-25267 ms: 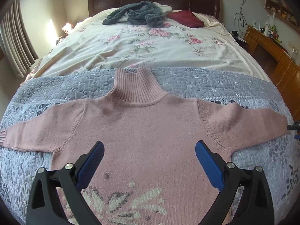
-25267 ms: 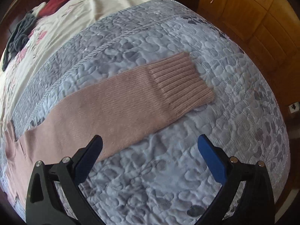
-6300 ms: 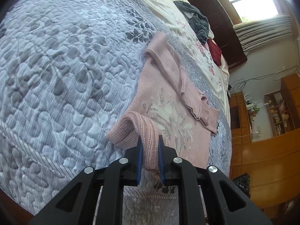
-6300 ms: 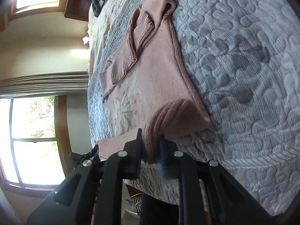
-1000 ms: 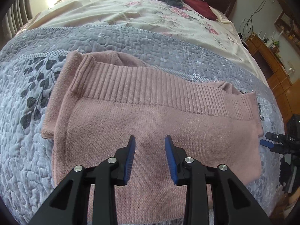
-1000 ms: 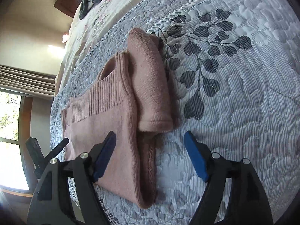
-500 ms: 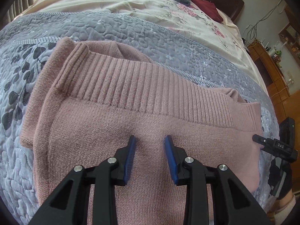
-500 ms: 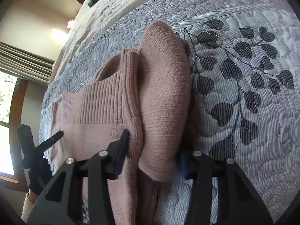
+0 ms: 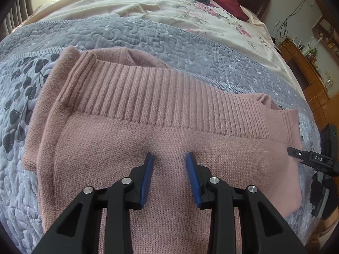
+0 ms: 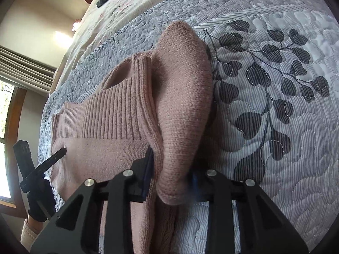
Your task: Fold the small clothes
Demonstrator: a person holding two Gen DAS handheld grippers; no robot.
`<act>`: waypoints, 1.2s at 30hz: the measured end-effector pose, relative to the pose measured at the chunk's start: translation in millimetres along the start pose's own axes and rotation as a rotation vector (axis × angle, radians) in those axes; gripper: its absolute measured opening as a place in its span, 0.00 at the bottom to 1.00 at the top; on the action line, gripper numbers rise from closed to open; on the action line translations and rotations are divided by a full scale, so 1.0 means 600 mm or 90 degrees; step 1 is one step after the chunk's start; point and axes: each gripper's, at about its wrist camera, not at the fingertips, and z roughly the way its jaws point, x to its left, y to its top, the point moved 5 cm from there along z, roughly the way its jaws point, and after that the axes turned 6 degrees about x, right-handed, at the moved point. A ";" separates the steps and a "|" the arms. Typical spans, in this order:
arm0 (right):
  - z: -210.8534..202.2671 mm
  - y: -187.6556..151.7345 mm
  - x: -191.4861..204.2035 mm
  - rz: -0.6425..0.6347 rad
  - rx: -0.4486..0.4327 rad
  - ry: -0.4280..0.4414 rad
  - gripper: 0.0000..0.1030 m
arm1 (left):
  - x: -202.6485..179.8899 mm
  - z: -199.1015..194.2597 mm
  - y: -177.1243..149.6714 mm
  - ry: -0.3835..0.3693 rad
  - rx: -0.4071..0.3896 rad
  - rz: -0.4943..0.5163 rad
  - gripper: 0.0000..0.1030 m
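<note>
- Presently, in the left wrist view, my left gripper [image 9: 169, 176] sits at lower centre, jaws apart and holding nothing, pads resting on the pink sweater [image 9: 148, 148].
- I note the folded sweater's long axis runs left to right across the grey quilt [image 9: 190, 48], ribbed band toward the top.
- At its right end, my right gripper [image 10: 171, 176] is clamped on the layered edge, so I judge that arm leads.

Both wrist views look closely down along their fingers, sharing the folded sweater [image 9: 161, 114] from opposite ends.
</note>
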 end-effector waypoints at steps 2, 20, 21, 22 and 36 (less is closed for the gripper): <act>-0.006 0.001 0.000 0.047 0.009 0.023 0.23 | 0.000 -0.007 0.000 -0.004 0.005 -0.011 0.32; 0.040 0.007 0.370 -0.174 0.087 -0.033 0.17 | 0.042 -0.139 -0.021 -0.134 -0.048 -0.066 0.31; 0.055 0.007 0.374 -0.172 0.093 -0.036 0.17 | 0.048 -0.138 -0.022 -0.136 -0.048 -0.071 0.31; 0.066 0.005 0.374 -0.167 0.098 -0.040 0.17 | 0.053 -0.138 -0.025 -0.137 -0.046 -0.074 0.31; 0.082 0.004 0.362 -0.024 0.178 0.162 0.50 | 0.006 -0.115 -0.032 -0.277 -0.022 -0.127 0.32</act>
